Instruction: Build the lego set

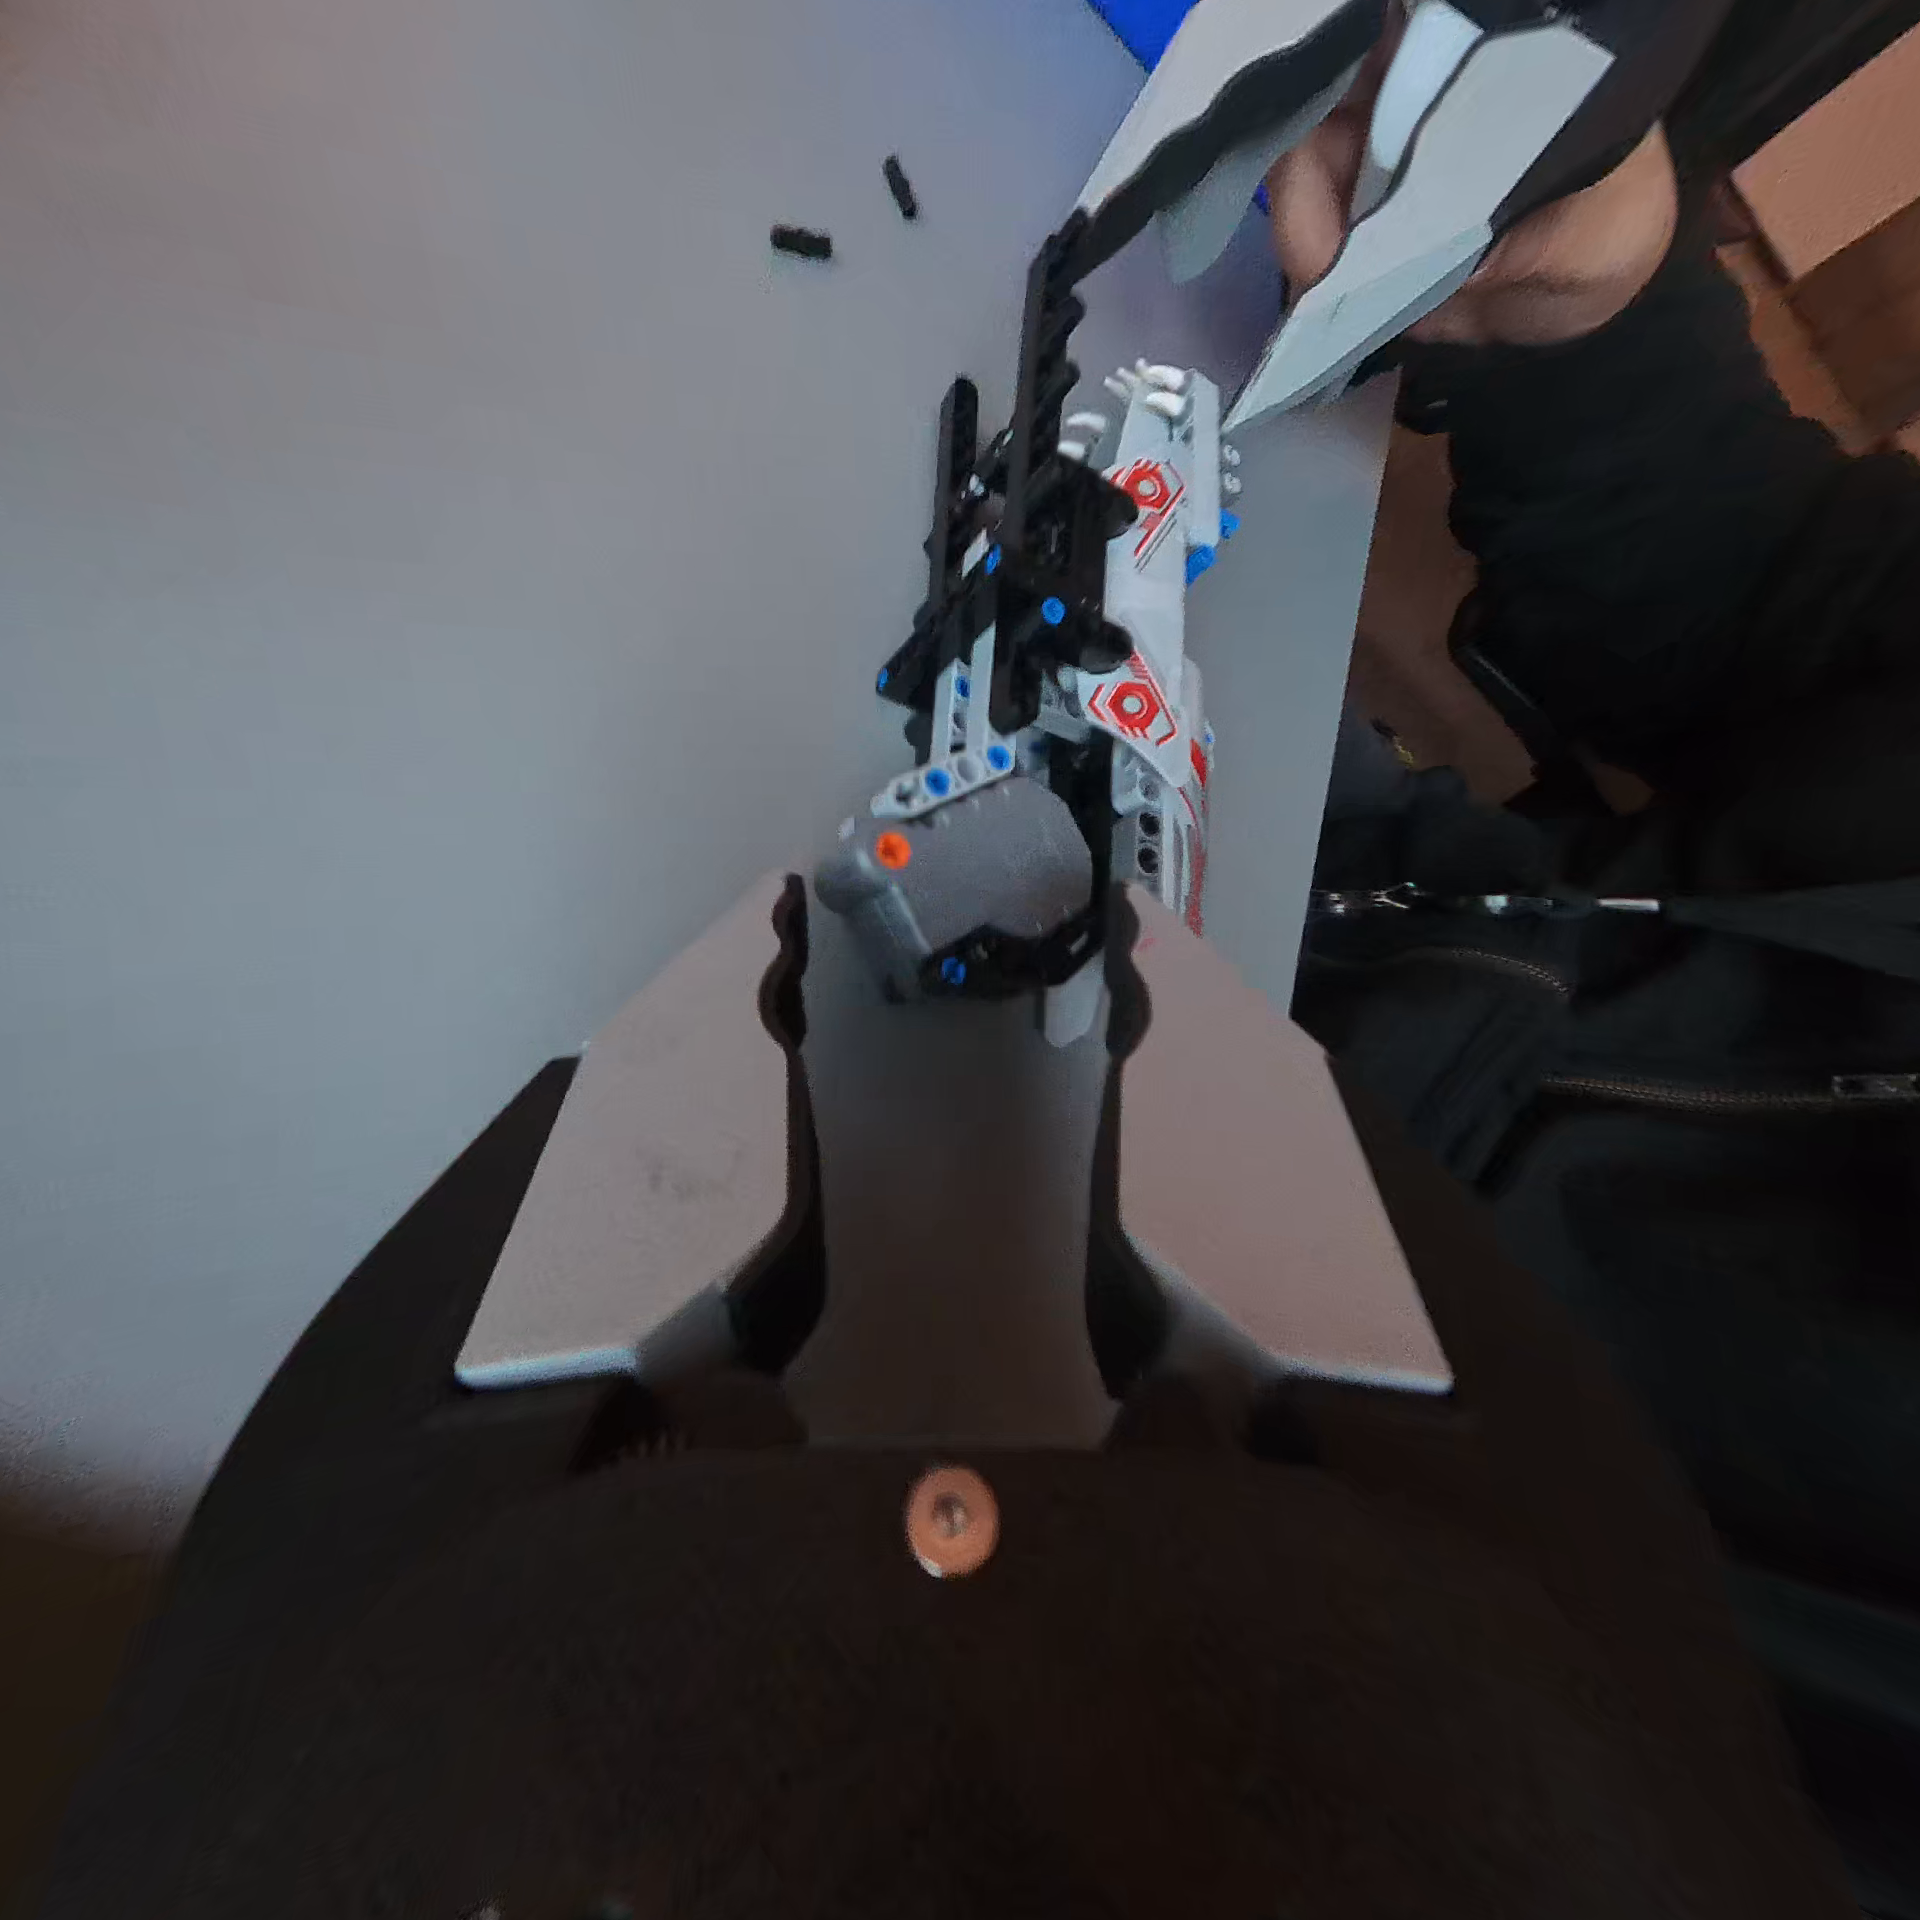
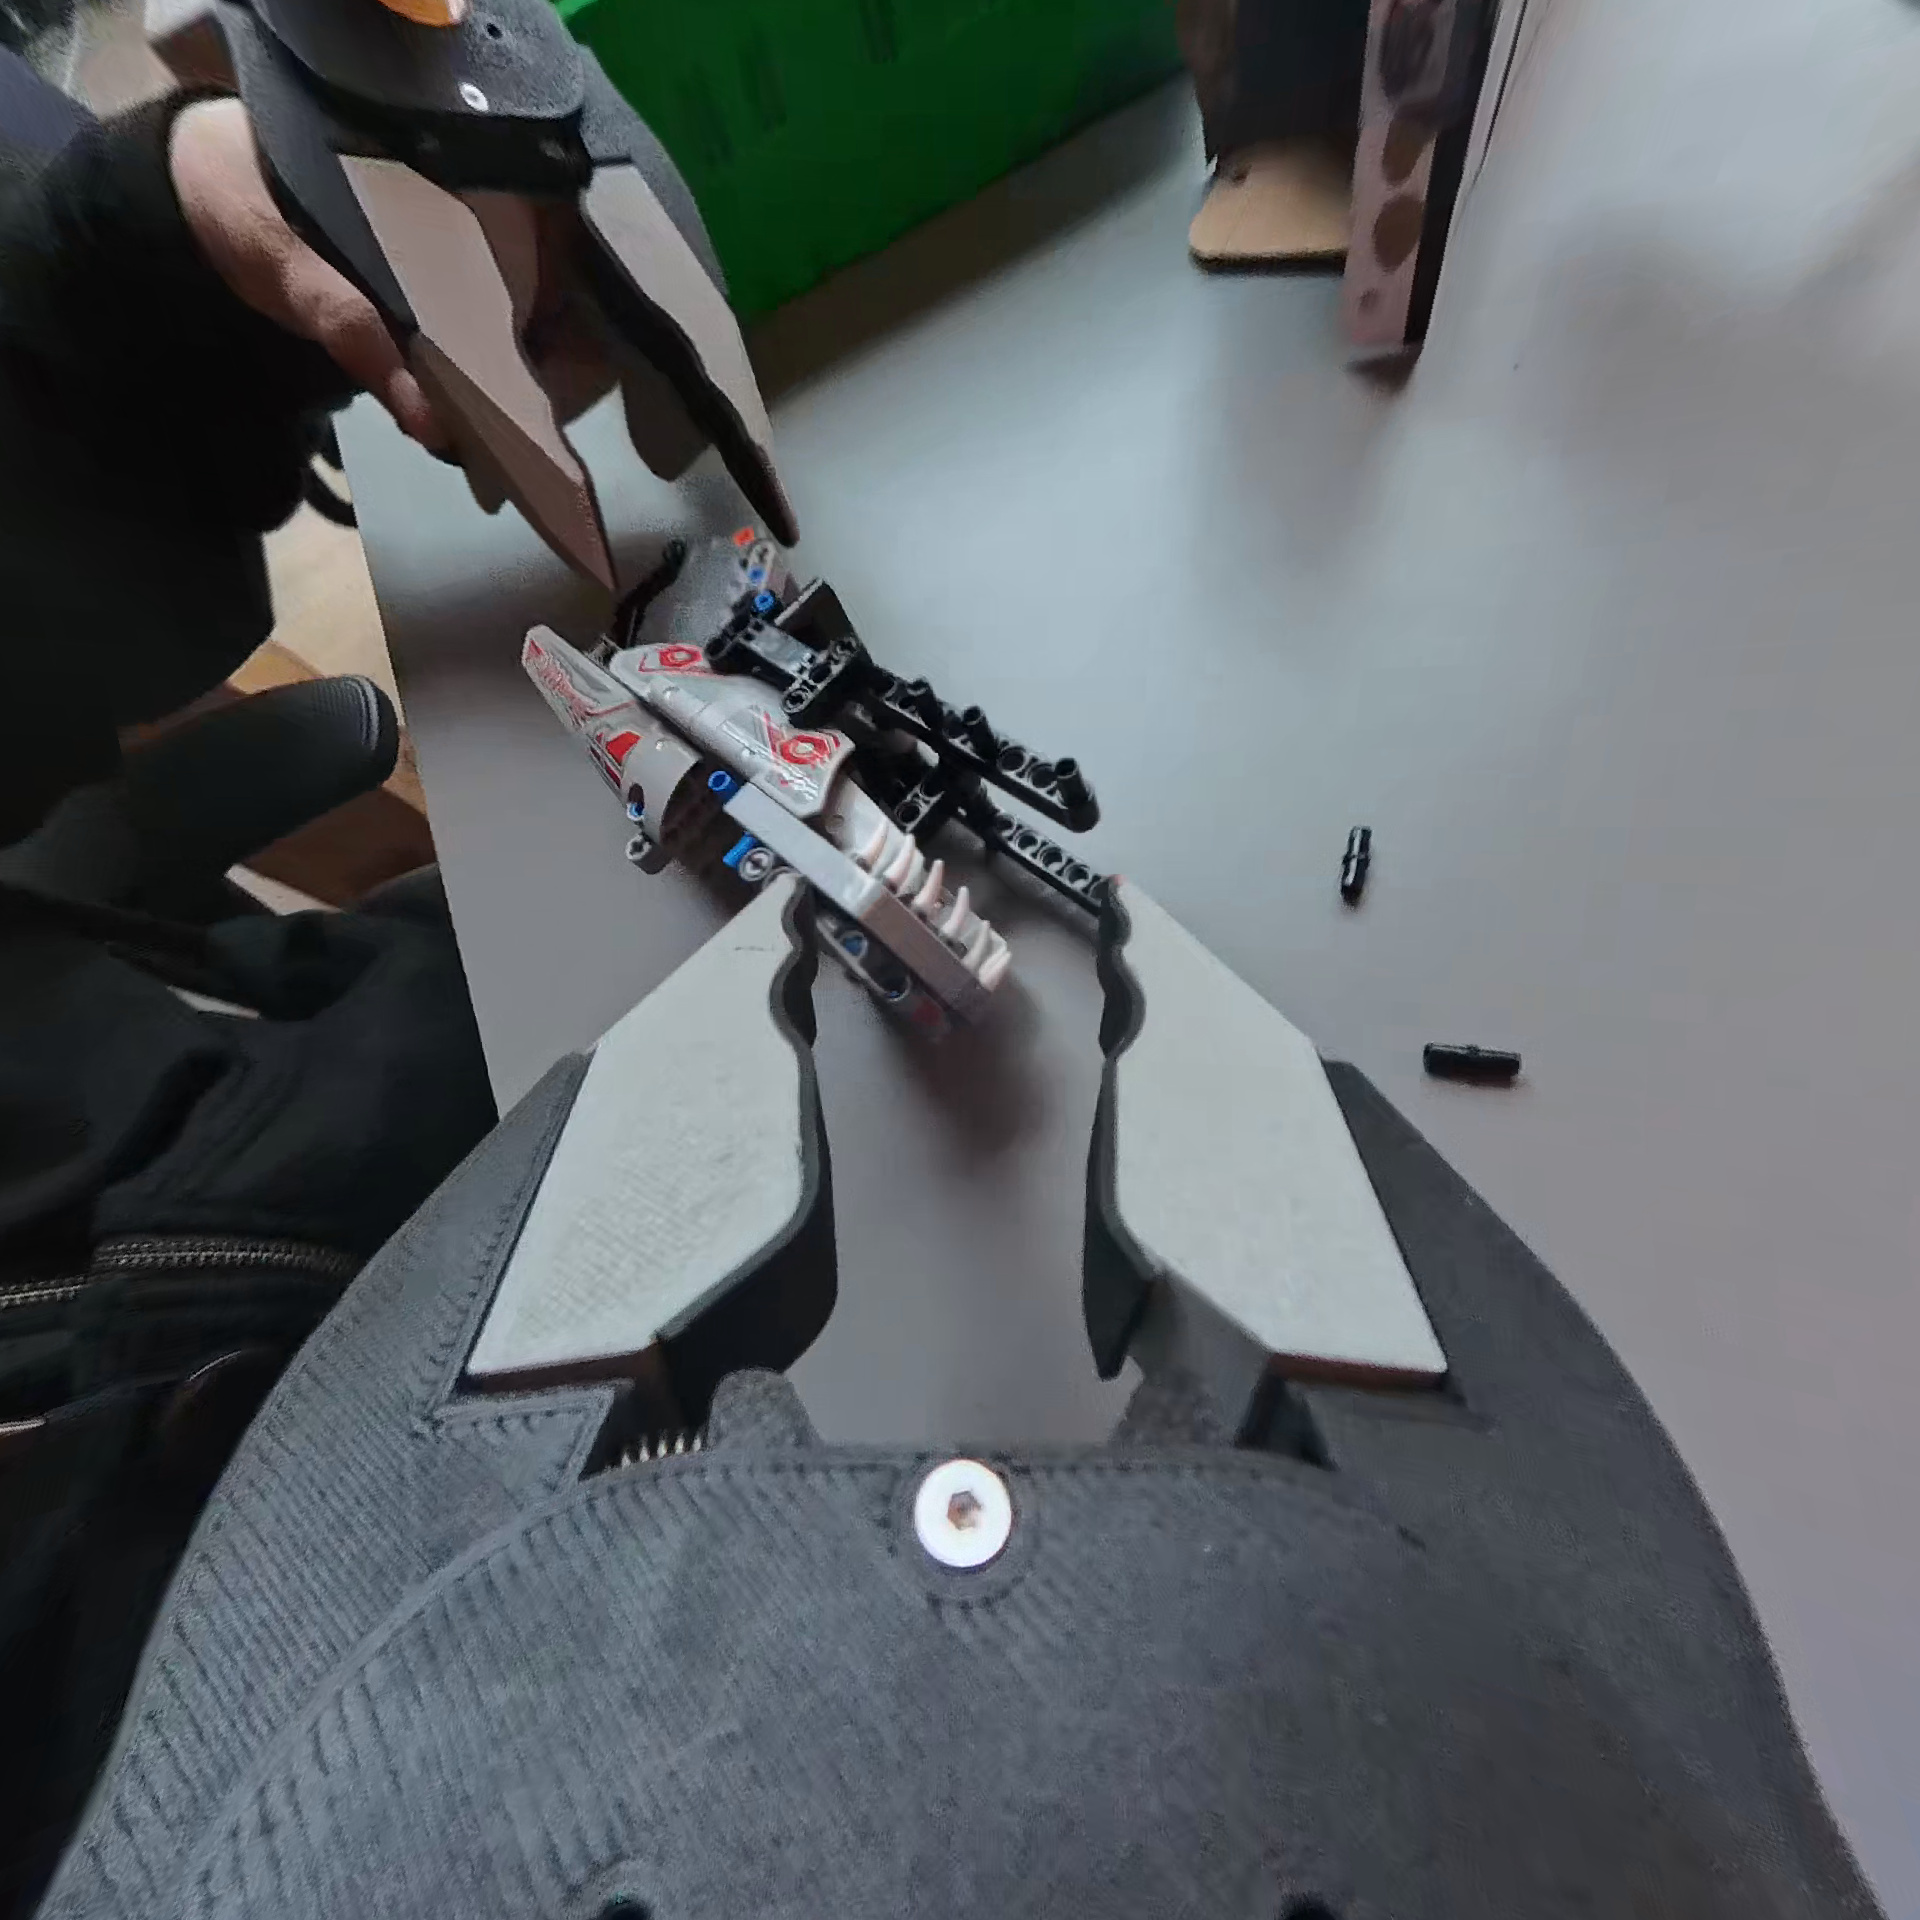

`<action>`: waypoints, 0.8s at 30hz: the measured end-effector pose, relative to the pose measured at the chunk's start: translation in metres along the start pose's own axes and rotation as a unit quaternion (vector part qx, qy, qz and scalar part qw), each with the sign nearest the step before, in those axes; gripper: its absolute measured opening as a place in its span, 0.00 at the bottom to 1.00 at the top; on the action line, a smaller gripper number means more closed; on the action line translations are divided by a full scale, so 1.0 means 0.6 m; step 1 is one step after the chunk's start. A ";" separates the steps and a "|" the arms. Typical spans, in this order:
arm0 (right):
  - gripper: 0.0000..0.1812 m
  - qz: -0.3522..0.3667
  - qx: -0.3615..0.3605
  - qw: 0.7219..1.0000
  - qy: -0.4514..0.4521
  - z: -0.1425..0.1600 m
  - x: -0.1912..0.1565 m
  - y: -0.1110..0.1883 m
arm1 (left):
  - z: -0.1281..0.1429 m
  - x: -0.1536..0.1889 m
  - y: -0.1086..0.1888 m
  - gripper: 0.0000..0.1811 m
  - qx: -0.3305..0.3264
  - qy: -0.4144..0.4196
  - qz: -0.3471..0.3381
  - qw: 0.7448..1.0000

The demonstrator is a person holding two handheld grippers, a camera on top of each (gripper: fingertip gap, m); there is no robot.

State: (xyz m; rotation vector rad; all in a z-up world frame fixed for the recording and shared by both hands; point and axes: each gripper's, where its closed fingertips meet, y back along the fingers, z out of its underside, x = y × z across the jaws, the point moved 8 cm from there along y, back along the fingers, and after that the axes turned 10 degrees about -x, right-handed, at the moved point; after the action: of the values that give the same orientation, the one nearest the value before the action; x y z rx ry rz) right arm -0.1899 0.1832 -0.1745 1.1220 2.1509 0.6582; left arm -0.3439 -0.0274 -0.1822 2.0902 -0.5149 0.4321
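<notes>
A partly built lego model [image 1: 1138, 623] lies on the grey table [image 1: 416, 623] close to its edge. It has white panels with red markings, black beams, blue pins, white teeth and a grey motor block. My left gripper [image 1: 956, 914] is open, its tips either side of the motor end. My right gripper [image 2: 951, 904] is open, its tips either side of the toothed end of the model [image 2: 727, 727]. The right gripper shows at the far end in the left wrist view [image 1: 1143, 332], and the left gripper in the right wrist view [image 2: 696, 556].
Two loose black pins [image 2: 1354, 862] [image 2: 1470, 1062] lie on the table [image 2: 1455, 520] beside the model; both show in the left wrist view [image 1: 800, 242] [image 1: 900, 187]. A green crate [image 2: 883, 125] and a cardboard piece [image 2: 1278, 208] stand beyond. A person in black [image 2: 156, 416] is at the table edge.
</notes>
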 end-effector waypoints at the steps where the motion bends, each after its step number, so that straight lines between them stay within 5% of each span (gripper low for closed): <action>1: 0.28 -0.023 -0.013 1.000 -0.014 -0.002 0.001 -0.005 | 0.006 -0.001 -0.003 0.33 -0.003 0.011 0.012 1.000; 10: 0.16 -0.241 -0.025 0.965 -0.098 0.000 0.003 -0.044 | 0.023 -0.014 -0.016 0.36 0.039 0.054 0.068 0.995; 12: 0.16 -0.264 -0.006 0.957 -0.117 0.000 0.006 -0.048 | 0.016 -0.015 -0.012 0.23 0.063 0.060 0.064 0.994; 14: 0.01 -0.282 0.025 0.952 -0.113 -0.007 0.003 -0.051 | 0.001 0.007 -0.010 0.16 0.094 0.032 0.103 0.990; 17: 0.00 -0.240 0.053 0.966 -0.079 -0.018 0.005 -0.049 | -0.012 0.023 -0.015 0.15 0.062 -0.016 0.037 0.997; 19: 0.00 -0.218 0.073 0.972 -0.041 -0.027 -0.004 -0.044 | -0.025 0.039 -0.008 0.00 0.081 -0.045 0.030 0.995; 24: 0.00 -0.119 0.054 0.989 0.072 -0.033 -0.025 -0.050 | -0.044 0.054 0.013 0.00 0.049 -0.095 -0.060 0.992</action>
State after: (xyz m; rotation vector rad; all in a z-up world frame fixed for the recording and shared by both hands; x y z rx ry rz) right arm -0.2133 0.1523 -0.1770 0.8749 2.4208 0.5345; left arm -0.3231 -0.0154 -0.1473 2.2567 -0.4828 0.1912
